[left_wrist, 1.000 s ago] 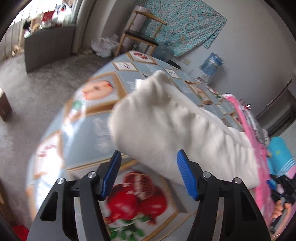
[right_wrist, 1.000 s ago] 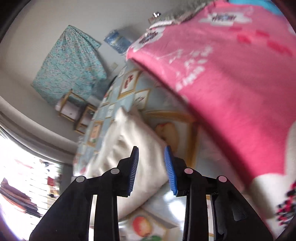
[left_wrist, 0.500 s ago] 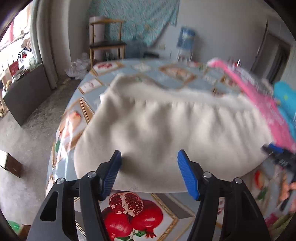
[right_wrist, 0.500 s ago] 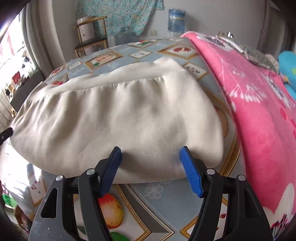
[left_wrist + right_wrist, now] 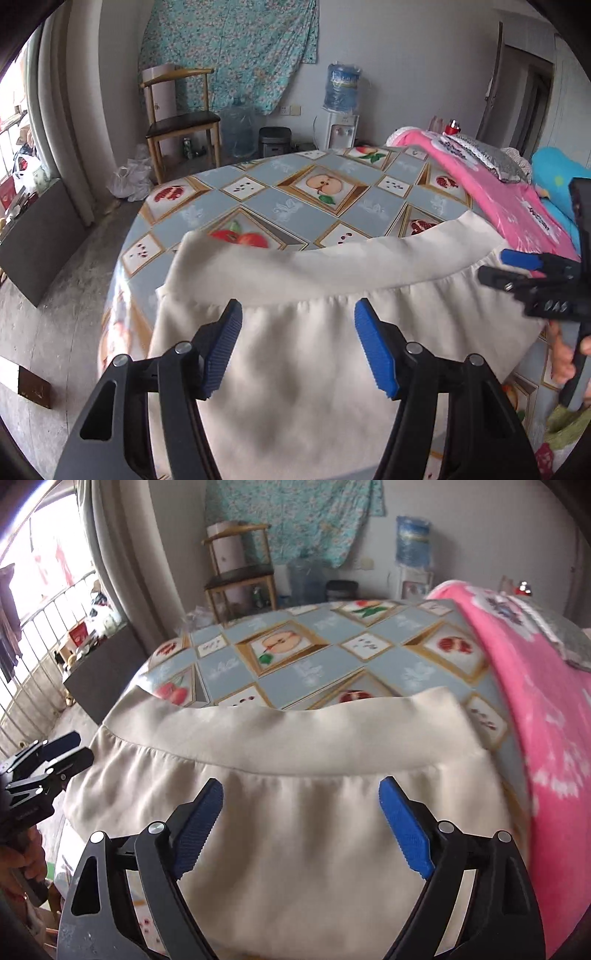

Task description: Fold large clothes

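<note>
A cream garment (image 5: 303, 332) with a wide waistband and gathers lies flat on the fruit-patterned tablecloth (image 5: 280, 206); it also shows in the right wrist view (image 5: 295, 812). My left gripper (image 5: 298, 343) is open and empty above its left half. My right gripper (image 5: 301, 823) is open and empty above its right half. The right gripper also appears at the right of the left wrist view (image 5: 532, 277), and the left gripper at the left edge of the right wrist view (image 5: 48, 760).
A pink blanket (image 5: 509, 199) lies along the table's right side, also in the right wrist view (image 5: 546, 709), with a blue cushion (image 5: 557, 173) beyond. A wooden chair (image 5: 177, 122), water bottles and a dispenser (image 5: 340, 122) stand by the far wall.
Both grippers have moved forward over the garment, so the waistband now lies just ahead of the fingers. The views steadied after swinging round. Both stay open.
</note>
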Demonstrator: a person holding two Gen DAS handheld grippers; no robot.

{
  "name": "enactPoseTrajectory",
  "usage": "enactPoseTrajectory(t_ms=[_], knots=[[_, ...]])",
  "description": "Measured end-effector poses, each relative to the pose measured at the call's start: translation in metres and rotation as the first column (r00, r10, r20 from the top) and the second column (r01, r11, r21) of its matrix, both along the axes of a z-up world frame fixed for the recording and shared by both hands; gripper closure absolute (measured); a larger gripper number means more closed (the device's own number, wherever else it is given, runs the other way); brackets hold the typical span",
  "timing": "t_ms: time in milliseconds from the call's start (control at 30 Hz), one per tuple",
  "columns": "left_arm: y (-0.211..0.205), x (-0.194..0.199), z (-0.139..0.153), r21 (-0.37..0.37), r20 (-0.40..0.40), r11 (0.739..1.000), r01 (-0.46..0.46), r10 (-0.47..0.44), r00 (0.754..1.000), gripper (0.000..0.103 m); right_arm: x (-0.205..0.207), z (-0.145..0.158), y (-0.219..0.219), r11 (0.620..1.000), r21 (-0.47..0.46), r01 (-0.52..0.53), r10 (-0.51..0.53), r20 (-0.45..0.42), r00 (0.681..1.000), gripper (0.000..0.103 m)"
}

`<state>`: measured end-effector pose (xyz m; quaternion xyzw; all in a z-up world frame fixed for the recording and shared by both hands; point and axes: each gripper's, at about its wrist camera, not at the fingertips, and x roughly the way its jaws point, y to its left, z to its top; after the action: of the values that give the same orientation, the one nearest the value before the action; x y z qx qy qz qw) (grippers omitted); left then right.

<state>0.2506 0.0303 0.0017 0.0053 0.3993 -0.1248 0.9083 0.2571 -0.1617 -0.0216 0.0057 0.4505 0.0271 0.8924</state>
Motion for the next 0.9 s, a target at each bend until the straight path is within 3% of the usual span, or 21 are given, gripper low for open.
enactPoseTrajectory(t_ms=[167, 300, 567, 667, 900], knots=[[-0.018, 0.031, -0.052, 0.110, -0.175, 0.994, -0.010, 0.030, 0.984, 0.040, 0.014, -0.039, 0.004, 0.998, -0.069, 0.005, -0.013, -0.120, 0.993, 0.020], [-0.014, 0.021, -0.051, 0.104, -0.144, 0.994, -0.033, 0.048, 0.988, 0.039, -0.014, -0.025, -0.002, 1.000, -0.025, 0.004, -0.006, -0.087, 0.996, 0.020], [-0.007, -0.038, -0.015, 0.092, -0.050, 0.996, -0.011, 0.016, 0.999, 0.037, -0.083, 0.012, -0.003, 0.999, 0.031, 0.037, -0.037, 0.001, 0.999, 0.015], [-0.007, -0.065, -0.007, 0.057, -0.034, 0.998, 0.015, -0.013, 0.999, 0.026, -0.106, 0.017, 0.001, 0.998, 0.037, 0.053, -0.054, 0.017, 0.998, 0.014], [-0.018, -0.116, 0.026, -0.066, 0.045, 0.994, 0.085, -0.082, 0.996, 0.013, -0.149, 0.050, 0.009, 0.997, 0.023, 0.071, -0.073, 0.101, 0.992, 0.012]])
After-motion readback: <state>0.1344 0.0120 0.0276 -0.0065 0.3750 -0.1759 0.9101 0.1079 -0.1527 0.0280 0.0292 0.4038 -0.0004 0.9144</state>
